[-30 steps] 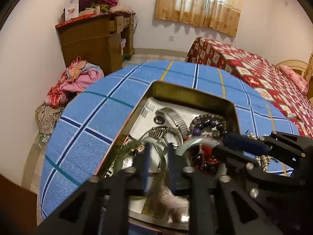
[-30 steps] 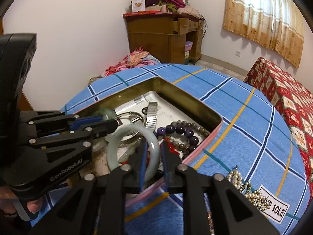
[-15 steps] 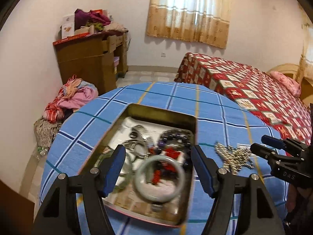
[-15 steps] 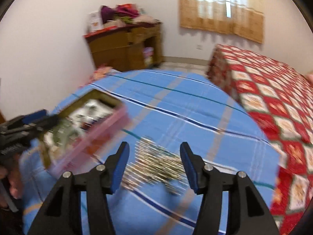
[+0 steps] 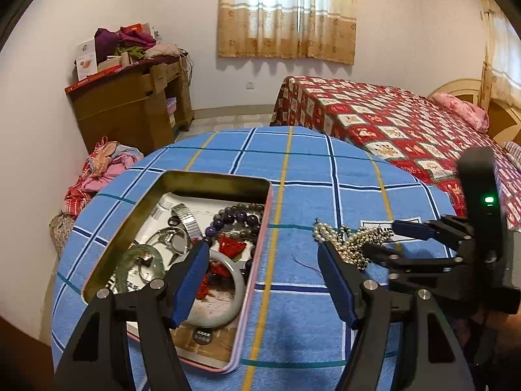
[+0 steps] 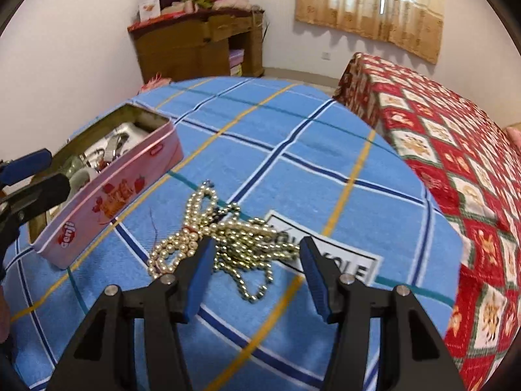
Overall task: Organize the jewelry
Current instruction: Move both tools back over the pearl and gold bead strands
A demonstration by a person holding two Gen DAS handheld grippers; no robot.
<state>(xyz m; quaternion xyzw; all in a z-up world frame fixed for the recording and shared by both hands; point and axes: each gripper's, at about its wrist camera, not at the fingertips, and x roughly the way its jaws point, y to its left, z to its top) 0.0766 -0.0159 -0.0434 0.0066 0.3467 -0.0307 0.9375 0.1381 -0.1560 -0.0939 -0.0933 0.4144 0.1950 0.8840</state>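
The right gripper [image 6: 255,272], jaws just widened and gripping nothing, hovered over the tangled pearl necklace [image 6: 215,239] on the counter [image 6: 293,163], while the left gripper [image 5: 263,280], likewise spread empty-jawed, hung over the jade bangle [image 5: 228,299] in the pink tin [image 5: 247,293].

home bedroom: quilted bed [image 5: 390,123], curtained window [image 5: 286,13], cluttered wooden dresser [image 5: 130,104].

I see a blue cloth [image 6: 293,137] checked with navy, white and yellow lines covering the desk. The tin [image 6: 107,195] is pink outside with red strawberries, gold inside. The beads [image 6: 228,238] are pale gold. My tongs are black with blue pads [image 6: 198,280]. The bedspread [image 6: 456,150] is a red and white patchwork.
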